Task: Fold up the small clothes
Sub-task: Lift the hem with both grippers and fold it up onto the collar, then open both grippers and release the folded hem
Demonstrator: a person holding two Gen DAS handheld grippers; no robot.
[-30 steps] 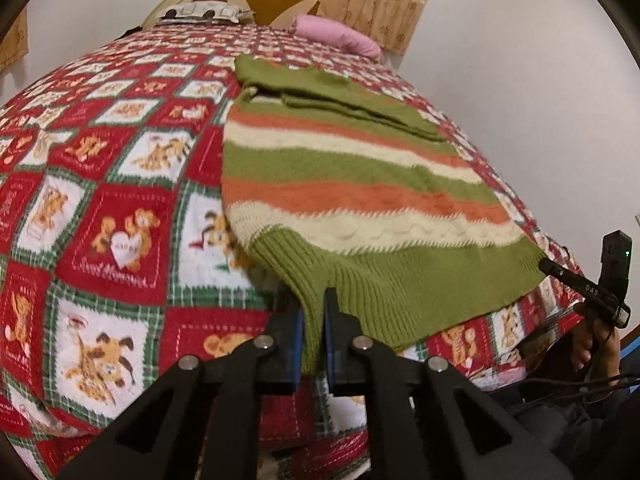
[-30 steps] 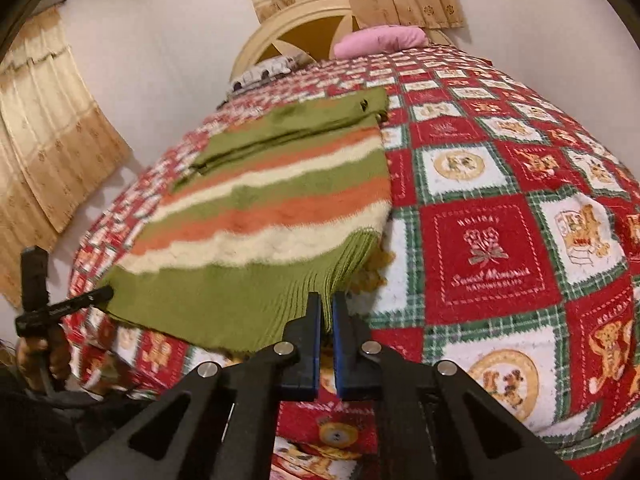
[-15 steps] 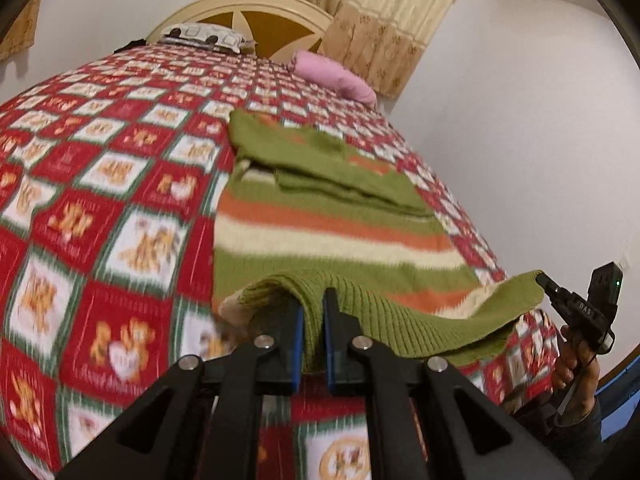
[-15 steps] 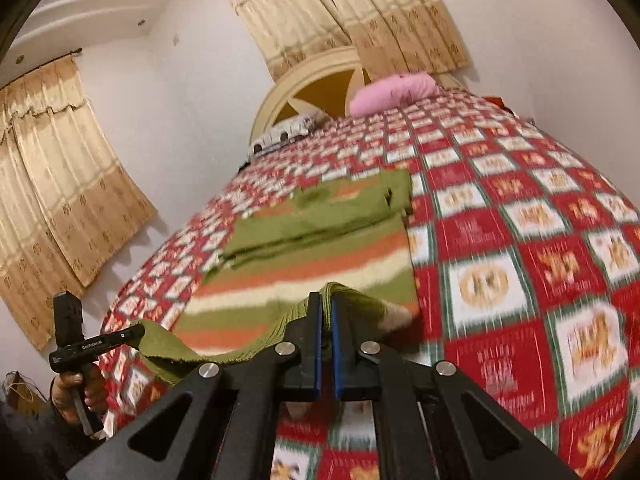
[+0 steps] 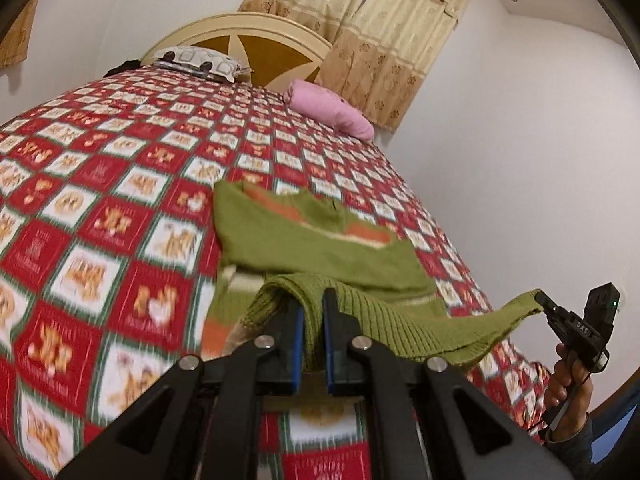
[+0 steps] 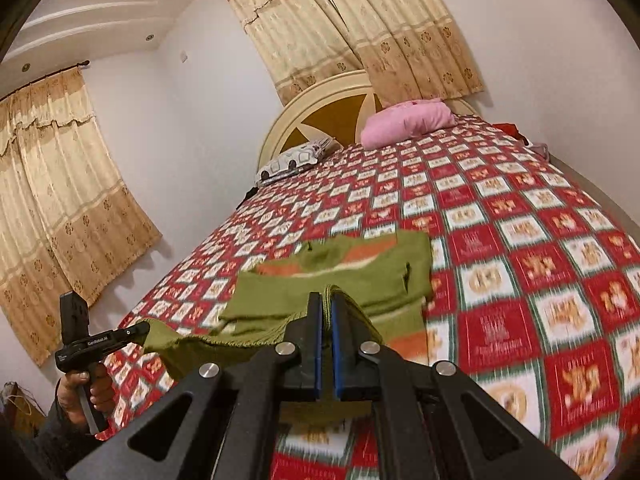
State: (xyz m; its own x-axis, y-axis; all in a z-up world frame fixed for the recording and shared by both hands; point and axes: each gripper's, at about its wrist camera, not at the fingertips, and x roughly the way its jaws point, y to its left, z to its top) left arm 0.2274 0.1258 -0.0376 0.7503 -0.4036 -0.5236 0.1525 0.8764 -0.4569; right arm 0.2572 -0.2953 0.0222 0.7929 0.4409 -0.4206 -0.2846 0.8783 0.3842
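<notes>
A small green knitted sweater (image 5: 320, 248) with orange and cream stripes lies on the bed, its sleeves folded in. My left gripper (image 5: 313, 308) is shut on one corner of its ribbed green hem (image 5: 384, 320). My right gripper (image 6: 325, 312) is shut on the other hem corner (image 6: 348, 308). Both hold the hem lifted above the sweater's body (image 6: 360, 268). In the left wrist view the right gripper (image 5: 540, 300) shows at the far right pinching the hem. In the right wrist view the left gripper (image 6: 140, 328) shows at the far left pinching it too.
The bed has a red, white and green checked quilt (image 5: 100, 220). A pink pillow (image 6: 408, 120) and a patterned pillow (image 5: 196, 60) lie by the cream headboard (image 6: 320, 116). Curtains (image 6: 60, 200) hang behind. A white wall is close on the right (image 5: 520, 160).
Both grippers have lifted the hem off the bed and carried it forward over the sweater's body toward the collar. The striped body is now largely covered or hidden.
</notes>
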